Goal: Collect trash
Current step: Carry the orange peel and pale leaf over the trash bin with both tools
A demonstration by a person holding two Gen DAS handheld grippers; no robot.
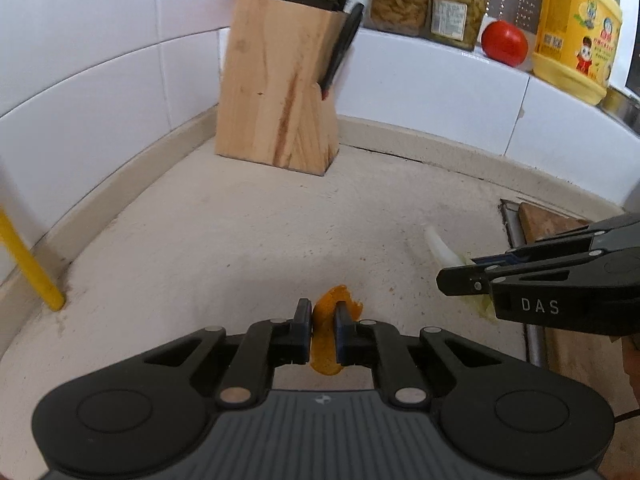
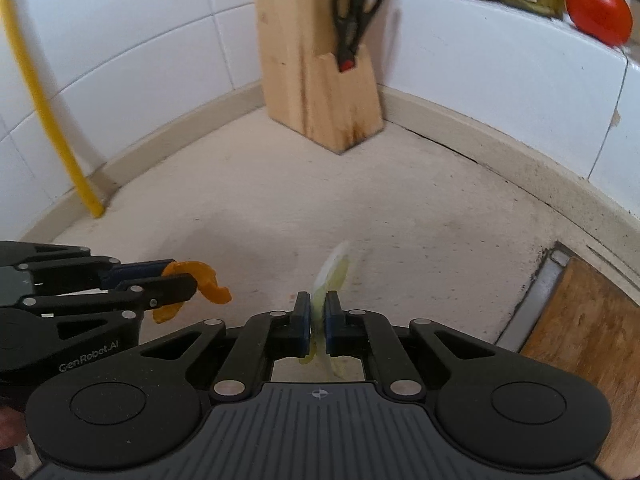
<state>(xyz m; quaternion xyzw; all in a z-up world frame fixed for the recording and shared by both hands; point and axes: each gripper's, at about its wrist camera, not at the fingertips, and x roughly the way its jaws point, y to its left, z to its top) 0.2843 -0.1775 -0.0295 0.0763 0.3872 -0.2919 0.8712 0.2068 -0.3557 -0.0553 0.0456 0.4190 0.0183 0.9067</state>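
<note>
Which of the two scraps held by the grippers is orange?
The curled orange peel in the left gripper; the right gripper holds a pale green leaf scrap.

Left tool (image 1: 323,322): matte black linkage arms, silver rivets, blue finger pads, ribbed grey base. Right tool (image 2: 317,316): same build, white "DAS" lettering.

Surface (image 2: 280,184): open toward 12 o'clock. Obstacles: knife block (image 2: 320,64) in the corner at 12; yellow pipe (image 2: 44,108) at 10; cutting board (image 2: 584,340) at 3; tiled walls behind.
</note>
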